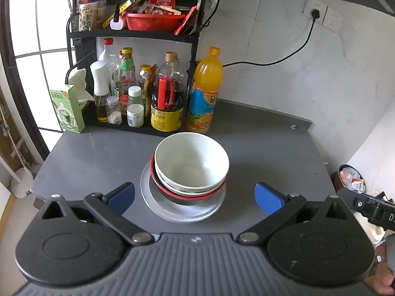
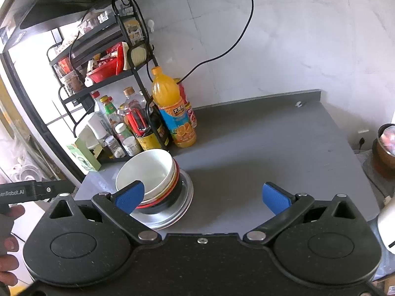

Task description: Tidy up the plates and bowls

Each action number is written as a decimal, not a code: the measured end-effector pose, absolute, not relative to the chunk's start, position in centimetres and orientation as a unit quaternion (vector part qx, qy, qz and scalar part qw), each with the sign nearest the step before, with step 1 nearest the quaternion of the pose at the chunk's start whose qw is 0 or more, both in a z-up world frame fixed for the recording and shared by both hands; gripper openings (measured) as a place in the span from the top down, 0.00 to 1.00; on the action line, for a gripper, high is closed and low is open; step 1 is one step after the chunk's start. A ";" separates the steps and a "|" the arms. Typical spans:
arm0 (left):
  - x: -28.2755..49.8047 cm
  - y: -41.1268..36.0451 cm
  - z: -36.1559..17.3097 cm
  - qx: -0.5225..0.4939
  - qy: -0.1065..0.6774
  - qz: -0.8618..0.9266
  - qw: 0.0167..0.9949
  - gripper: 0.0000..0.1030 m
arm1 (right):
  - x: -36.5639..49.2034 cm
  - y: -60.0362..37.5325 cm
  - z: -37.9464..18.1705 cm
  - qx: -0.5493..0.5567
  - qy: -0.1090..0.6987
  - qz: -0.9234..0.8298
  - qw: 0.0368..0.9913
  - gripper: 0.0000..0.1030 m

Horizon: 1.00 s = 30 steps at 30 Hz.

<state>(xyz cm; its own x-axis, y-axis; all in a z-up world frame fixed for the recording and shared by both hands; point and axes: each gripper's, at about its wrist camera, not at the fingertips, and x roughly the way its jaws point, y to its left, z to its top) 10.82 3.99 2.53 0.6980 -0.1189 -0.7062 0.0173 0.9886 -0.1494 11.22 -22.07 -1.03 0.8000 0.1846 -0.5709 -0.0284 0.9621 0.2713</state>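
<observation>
Fingers of the left gripper were spread wide, nothing held, stack framed between them; right gripper likewise wide and empty, stack off toward its left finger. Bowls were seen nested on a red-rimmed dish over a metal plate, mid grey counter. Judged: stack done or to be split; any lift best taken by the top bowl's rim, squarely, slowly. "enRobot.AI" was read on the other handle; orange bottle label unreadable
</observation>
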 end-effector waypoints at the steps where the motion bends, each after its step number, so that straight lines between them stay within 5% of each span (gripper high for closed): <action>1: 10.5 3.9 2.7 -0.063 0.385 -0.036 0.920 0.00 | 11.0 -21.9 -0.9 0.123 0.308 0.057 0.942 0.00; 30: 5.0 5.4 1.8 -0.024 0.355 -0.012 0.934 0.00 | 6.5 -18.3 -1.3 0.064 0.299 0.049 0.951 0.00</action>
<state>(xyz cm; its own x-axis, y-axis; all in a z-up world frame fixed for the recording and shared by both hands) 5.02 5.37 1.83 0.7473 -0.0393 -0.6633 0.0049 0.9985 -0.0536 6.47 -18.29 -1.33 0.8159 0.1319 -0.5629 -0.0549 0.9869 0.1516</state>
